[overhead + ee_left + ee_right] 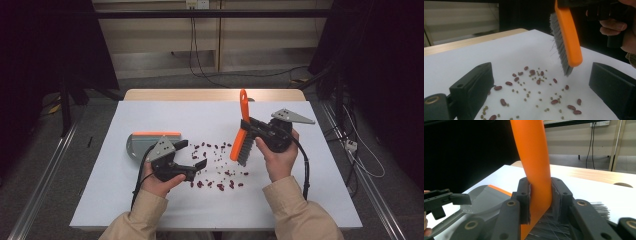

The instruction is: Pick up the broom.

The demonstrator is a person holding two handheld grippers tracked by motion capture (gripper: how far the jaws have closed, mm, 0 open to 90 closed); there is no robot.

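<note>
Held upright and tilted, an orange hand brush (239, 145) with grey bristles hangs with its bristle tip just above the white tabletop (150, 200). My right gripper (250, 124) is shut on its handle (535, 165), with both jaws pressed against the orange plastic. Red beans and small green ones (217, 167) lie scattered across the middle of the table. My left gripper (191, 154) stands open at the left edge of the scatter, with beans (534, 87) on the table between its jaws and the brush (569, 40) beyond. A grey dustpan (142, 142) with an orange lip lies behind the left gripper.
The dustpan (481, 200) lies flat to the left of the brush, with the left gripper (446, 198) beside it. A wooden table edge (210, 94) runs along the back. Cables (350, 145) trail on the floor to the right.
</note>
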